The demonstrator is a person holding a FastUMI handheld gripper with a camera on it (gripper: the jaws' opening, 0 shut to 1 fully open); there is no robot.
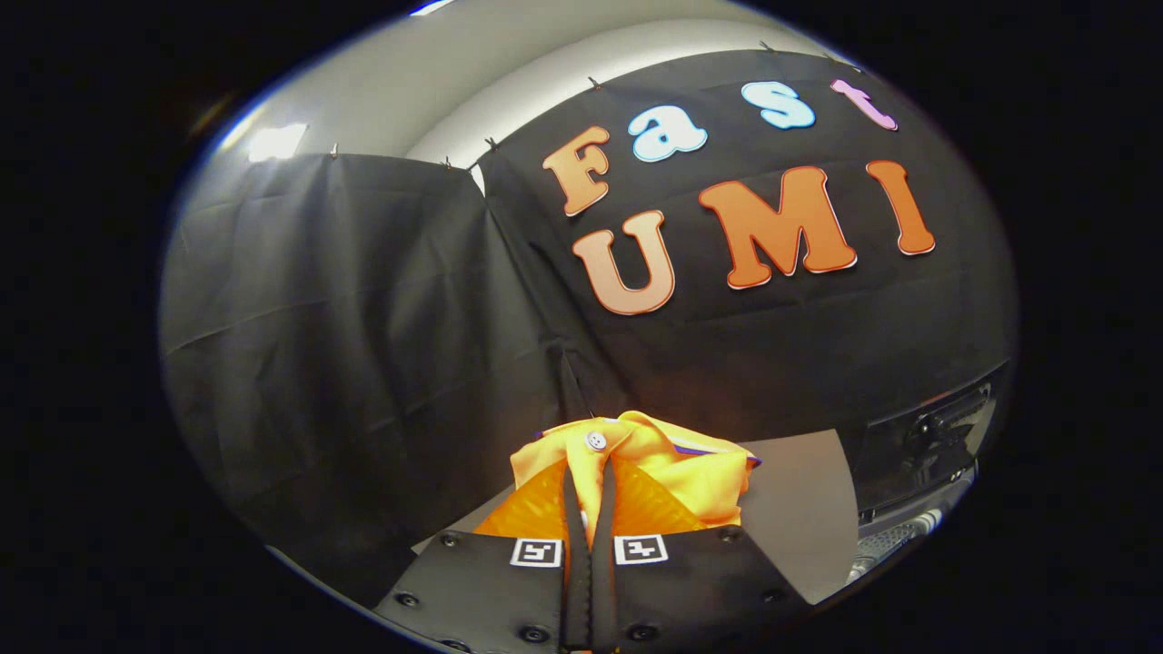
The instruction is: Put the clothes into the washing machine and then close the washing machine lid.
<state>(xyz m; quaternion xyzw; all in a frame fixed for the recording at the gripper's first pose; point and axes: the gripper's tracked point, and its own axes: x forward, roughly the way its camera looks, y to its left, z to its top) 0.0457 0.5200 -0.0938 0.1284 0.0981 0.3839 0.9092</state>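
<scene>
A yellow garment (668, 463) with a white button and a purple trim bunches up right at my fingers. My gripper (589, 486) is shut on it, both fingers pressed together with a fold of the yellow cloth pinched between them. The cloth hangs lifted above a grey surface (800, 509). To the right and lower down, part of the washing machine (918, 454) shows: a dark panel and a pale curved rim with a perforated metal part beneath it.
The black cloth wall (363, 318) of the booth stands close behind the garment and wraps round to the left. A pale ceiling (472, 82) shows above it.
</scene>
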